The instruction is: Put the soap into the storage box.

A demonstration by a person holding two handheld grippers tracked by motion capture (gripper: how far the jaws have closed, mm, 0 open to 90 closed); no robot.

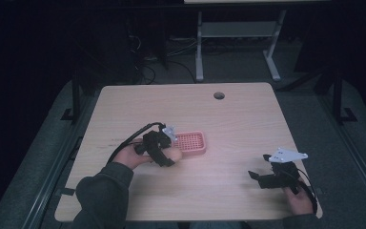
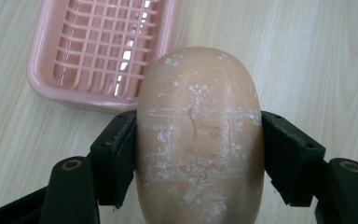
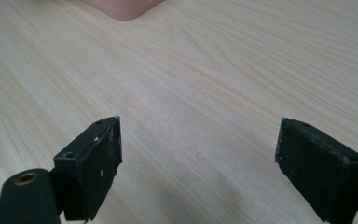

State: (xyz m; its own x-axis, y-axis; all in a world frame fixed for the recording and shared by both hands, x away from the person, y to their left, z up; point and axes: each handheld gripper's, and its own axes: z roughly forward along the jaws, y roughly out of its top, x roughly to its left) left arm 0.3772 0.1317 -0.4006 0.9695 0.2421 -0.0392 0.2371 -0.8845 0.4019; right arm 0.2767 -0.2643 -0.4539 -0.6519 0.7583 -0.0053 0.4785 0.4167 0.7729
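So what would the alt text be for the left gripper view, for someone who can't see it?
A peach-coloured oval bar of soap, scuffed with white marks, is clamped between the left gripper's two black jaws above a pale wooden table. A pink plastic slatted soap dish sits just beyond, empty.

Left gripper (image 1: 167,155): black two-jaw tool, brass-ringed screw holes, black cable, small grey plate. Right gripper (image 1: 256,176): black, larger grey three-cornered plate. Dark grey-green sleeve (image 1: 102,191) near left.

The left gripper (image 1: 167,155) sits low at the worktop's middle-left, forearm angled in from below, its 2 fingers (image 2: 116,156) pressed tight against what they hold. The right gripper (image 1: 257,175) rests near the front-right edge, fingers (image 3: 95,161) spread wide, pointing left.
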